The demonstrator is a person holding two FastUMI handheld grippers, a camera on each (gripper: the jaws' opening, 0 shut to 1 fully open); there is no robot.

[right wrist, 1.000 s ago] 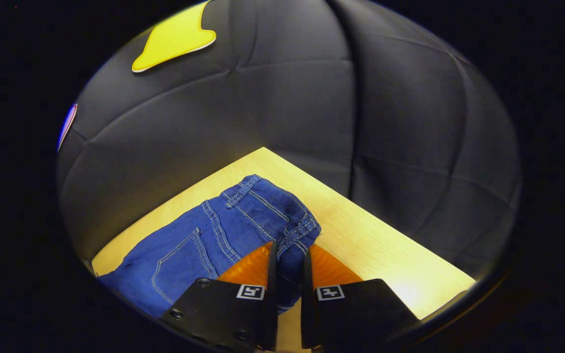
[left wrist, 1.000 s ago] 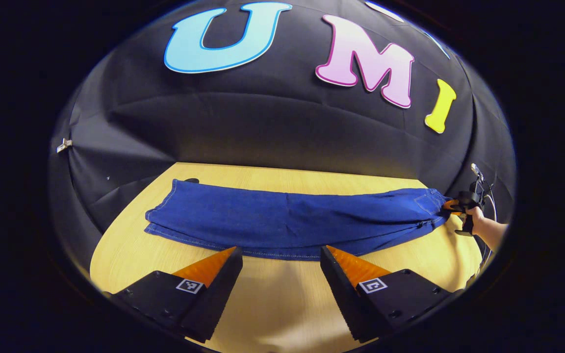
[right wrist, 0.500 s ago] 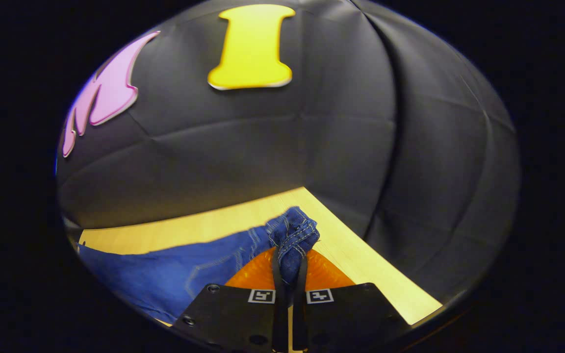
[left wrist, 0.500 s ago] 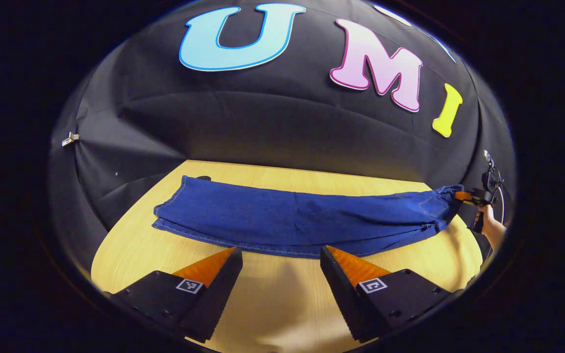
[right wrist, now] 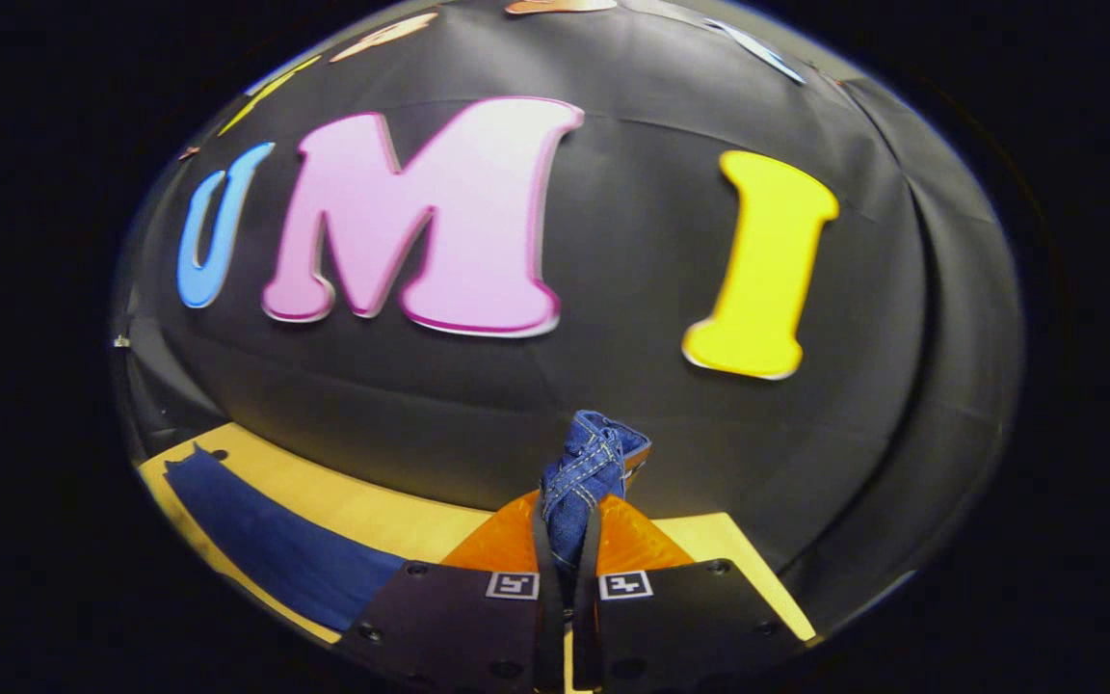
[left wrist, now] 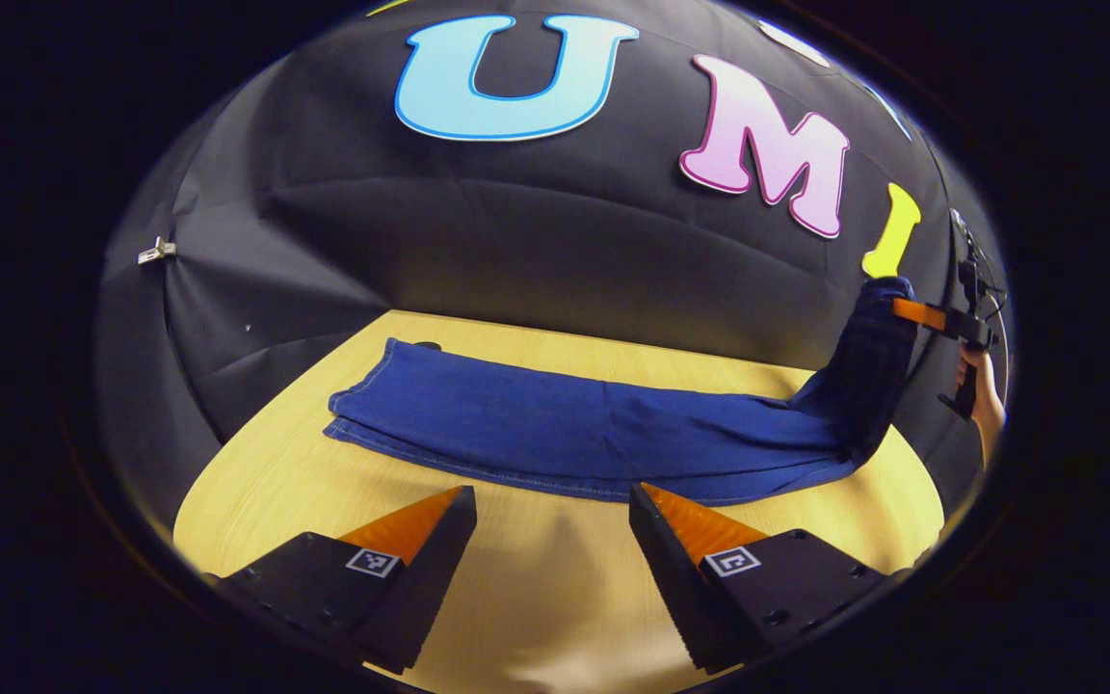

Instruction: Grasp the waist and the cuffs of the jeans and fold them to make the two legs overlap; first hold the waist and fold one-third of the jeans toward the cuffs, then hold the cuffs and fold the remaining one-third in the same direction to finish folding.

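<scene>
Blue jeans [left wrist: 574, 429] lie lengthwise across the wooden table [left wrist: 555, 578], legs stacked, cuffs at the far left. My left gripper [left wrist: 550, 511] hovers open over bare table just in front of the jeans' near edge, touching nothing. At the far right of the left gripper view the waist [left wrist: 868, 371] rises off the table, pinched by my right gripper [left wrist: 911, 310], held by a hand [left wrist: 984, 395]. In the right gripper view my right gripper [right wrist: 567, 525] is shut on the bunched waistband [right wrist: 589, 463], with the legs [right wrist: 271, 545] stretching away at lower left.
The black booth wall [left wrist: 536, 241] stands close behind the table's far edge. A small dark spot [left wrist: 428, 345] sits on the table behind the cuffs. Bare table runs along the near side of the jeans.
My right gripper has lifted the waist well up off the table and swung to face the back wall. The left gripper has barely shifted and stays open.
</scene>
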